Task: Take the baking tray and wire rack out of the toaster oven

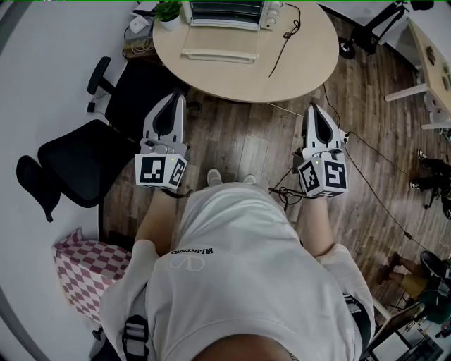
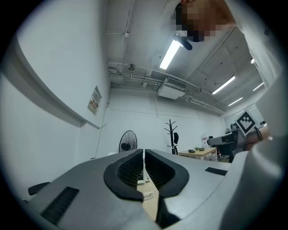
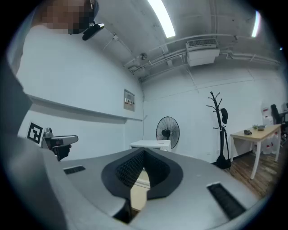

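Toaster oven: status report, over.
Left hand-held gripper shut, empty; right hand-held gripper same. Toaster oven across round table, untouched. Black cable trails beside it.

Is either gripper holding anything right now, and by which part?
Nothing is held. The left gripper and the right gripper both have their jaws shut together, with nothing between them.
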### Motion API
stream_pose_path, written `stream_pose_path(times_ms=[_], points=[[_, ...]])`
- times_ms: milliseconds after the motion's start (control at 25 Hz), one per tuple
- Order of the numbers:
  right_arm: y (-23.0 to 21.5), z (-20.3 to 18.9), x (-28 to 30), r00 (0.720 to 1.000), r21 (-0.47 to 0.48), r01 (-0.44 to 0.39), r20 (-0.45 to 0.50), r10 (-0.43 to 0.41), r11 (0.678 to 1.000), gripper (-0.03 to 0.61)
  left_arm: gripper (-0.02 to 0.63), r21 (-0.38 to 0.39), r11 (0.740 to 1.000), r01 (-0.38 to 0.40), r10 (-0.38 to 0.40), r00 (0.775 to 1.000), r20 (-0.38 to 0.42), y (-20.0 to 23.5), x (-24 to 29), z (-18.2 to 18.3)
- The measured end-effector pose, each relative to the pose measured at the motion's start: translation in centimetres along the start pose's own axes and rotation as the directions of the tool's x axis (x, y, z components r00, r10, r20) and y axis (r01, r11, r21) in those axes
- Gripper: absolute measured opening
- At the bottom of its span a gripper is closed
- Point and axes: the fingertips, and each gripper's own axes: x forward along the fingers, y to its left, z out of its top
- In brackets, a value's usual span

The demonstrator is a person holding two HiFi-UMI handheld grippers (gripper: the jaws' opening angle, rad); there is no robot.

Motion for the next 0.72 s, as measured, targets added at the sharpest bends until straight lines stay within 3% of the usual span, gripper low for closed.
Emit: stream_pose_path(times_ms=[720], points=[[5.2,-0.7,2.4,1.0,-0.036,-0.003,0.008,0.004,0.999,0.002,0.017,-0.12,0.989,0.083,-0.087,0.996,-0.022,3.0,-0.6,-2.5]])
